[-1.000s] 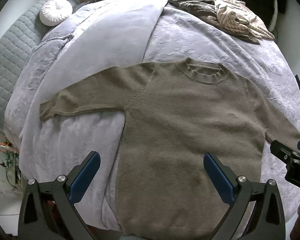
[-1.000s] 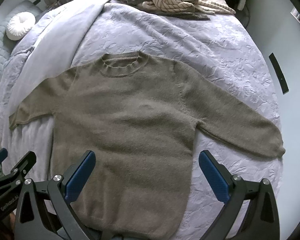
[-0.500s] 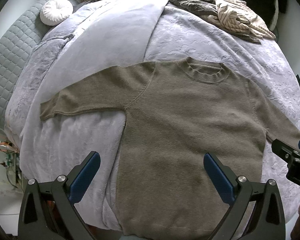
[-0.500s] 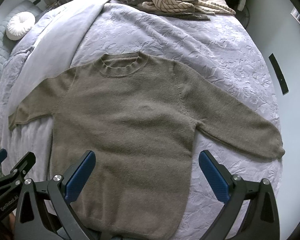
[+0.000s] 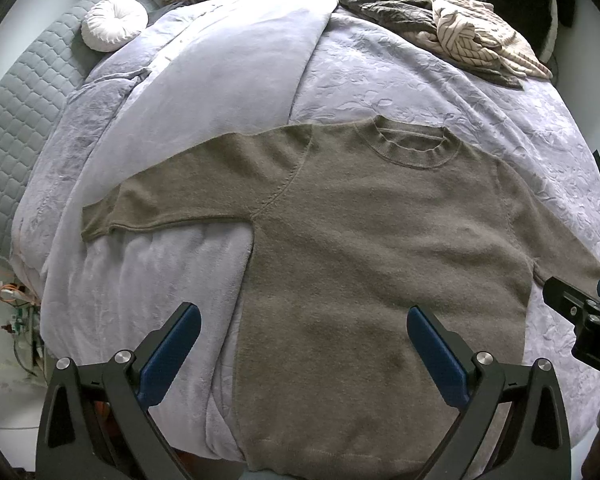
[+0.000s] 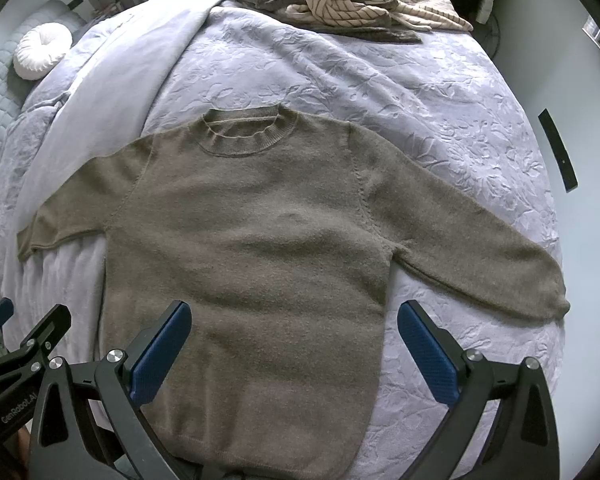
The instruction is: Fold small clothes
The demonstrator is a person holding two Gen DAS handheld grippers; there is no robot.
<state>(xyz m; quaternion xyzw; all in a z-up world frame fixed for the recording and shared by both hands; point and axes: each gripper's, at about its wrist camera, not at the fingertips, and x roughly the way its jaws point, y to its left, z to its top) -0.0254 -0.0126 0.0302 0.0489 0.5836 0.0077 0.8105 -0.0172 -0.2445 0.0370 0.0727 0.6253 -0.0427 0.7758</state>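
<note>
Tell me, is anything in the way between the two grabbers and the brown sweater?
No, nothing visible. The brown sweater lies flat on the bed cover, bare on top. The left gripper and right gripper hang open above its lower part. The clothes pile sits far off.

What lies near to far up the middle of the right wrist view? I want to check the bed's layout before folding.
Right gripper, open → brown sweater spread flat → its collar → bare lilac bedspread → pile of unfolded clothes at the far edge.
</note>
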